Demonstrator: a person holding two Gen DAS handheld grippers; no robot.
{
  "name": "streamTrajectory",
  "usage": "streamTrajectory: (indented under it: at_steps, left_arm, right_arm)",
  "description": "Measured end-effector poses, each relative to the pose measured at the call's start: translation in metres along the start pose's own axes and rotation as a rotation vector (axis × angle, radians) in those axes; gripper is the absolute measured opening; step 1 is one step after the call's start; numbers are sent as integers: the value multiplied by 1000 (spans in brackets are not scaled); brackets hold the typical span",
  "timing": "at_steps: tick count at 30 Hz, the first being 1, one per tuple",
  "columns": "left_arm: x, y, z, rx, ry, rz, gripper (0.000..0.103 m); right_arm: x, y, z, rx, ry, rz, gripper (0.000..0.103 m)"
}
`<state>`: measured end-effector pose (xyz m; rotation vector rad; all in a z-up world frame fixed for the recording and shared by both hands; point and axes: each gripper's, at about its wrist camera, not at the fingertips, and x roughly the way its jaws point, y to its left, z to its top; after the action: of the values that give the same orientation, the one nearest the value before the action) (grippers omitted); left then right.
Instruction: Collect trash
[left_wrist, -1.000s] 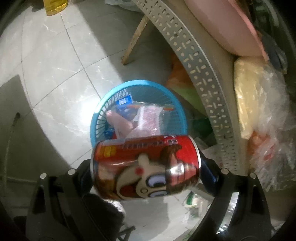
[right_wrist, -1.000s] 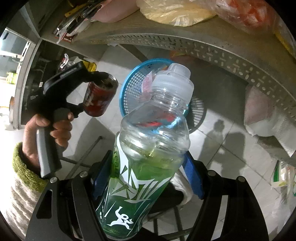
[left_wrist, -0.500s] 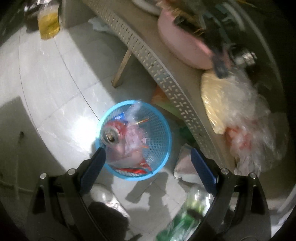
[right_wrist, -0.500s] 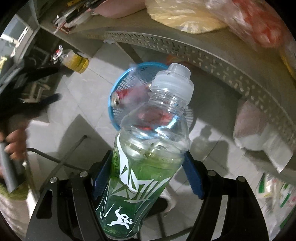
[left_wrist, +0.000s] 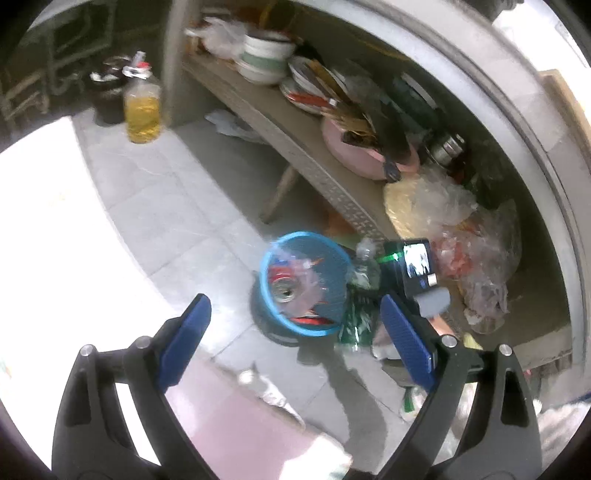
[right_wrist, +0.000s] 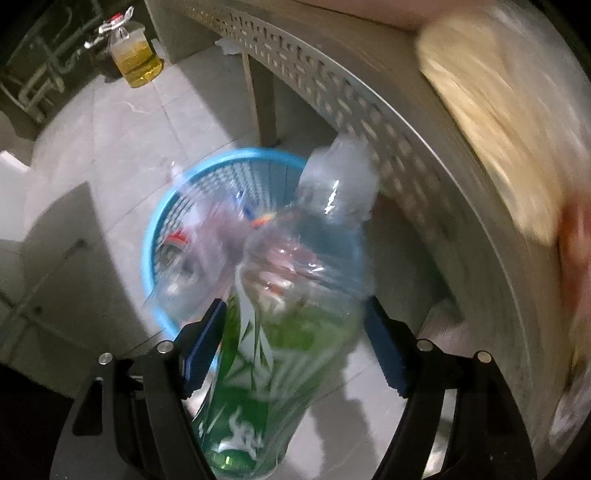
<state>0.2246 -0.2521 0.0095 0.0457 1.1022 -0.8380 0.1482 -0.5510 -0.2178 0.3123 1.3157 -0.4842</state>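
A blue mesh basket (left_wrist: 306, 234) stands on the tiled floor beside the table. A red can (left_wrist: 282, 290) lies in it among wrappers. My left gripper (left_wrist: 293, 301) hangs high above the basket, open and empty. In the right wrist view my right gripper (right_wrist: 294, 304) points down over the basket's (right_wrist: 147, 251) rim. Its jaws are opening around a clear bottle with a green label (right_wrist: 295, 280). The bottle is blurred and tilted, its white cap toward the table, loose between the blue pads (right_wrist: 207, 339). From the left wrist view, the bottle (left_wrist: 360, 295) hangs at the basket's right edge.
A table with a perforated rim (left_wrist: 332, 184) curves above the basket and carries a pink bowl (left_wrist: 354, 155), dishes and plastic bags (left_wrist: 461, 240). A jug of yellow liquid (left_wrist: 142, 107) stands on the floor far back. Crumpled litter (left_wrist: 266, 387) lies on the tiles.
The left gripper let go of the red can, which now lies in the basket, then rose and pulled back. The right gripper swung over the basket and tipped down; the bottle now tilts loosely.
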Motion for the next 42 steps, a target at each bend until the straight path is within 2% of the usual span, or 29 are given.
streamTrajectory:
  at_steps: [3, 9, 12, 19, 24, 31, 36, 39, 42]
  left_arm:
    - [-23, 12, -26, -19, -42, 48, 89]
    - [-49, 16, -81, -33, -88, 81, 89]
    - [-56, 13, -100, -40, -117, 74, 89]
    - [-67, -3, -113, -43, -222, 72, 91]
    - [-77, -19, -122, -43, -280, 82, 92]
    - [-94, -46, -144, -1, -378, 206, 94]
    - [-95, -63, -158, 43, -362, 308, 94]
    - [-100, -74, -166, 59, -377, 357, 94]
    - [-106, -84, -175, 65, -419, 482, 94]
  right_arm:
    - [4, 7, 8, -19, -39, -49, 76]
    - [-24, 2, -10, 45, -124, -7, 76]
    - [-50, -6, -38, 91, -161, 26, 76]
    - [-122, -2, -118, 97, -227, 91, 77]
    - [-171, 7, -159, 83, -290, 160, 84]
    - [-234, 30, -195, 20, -435, 218, 95]
    - [-271, 43, -215, -31, -527, 181, 96]
    - [-287, 48, -229, -69, -591, 152, 96]
    - [-301, 57, -243, -113, -642, 91, 96]
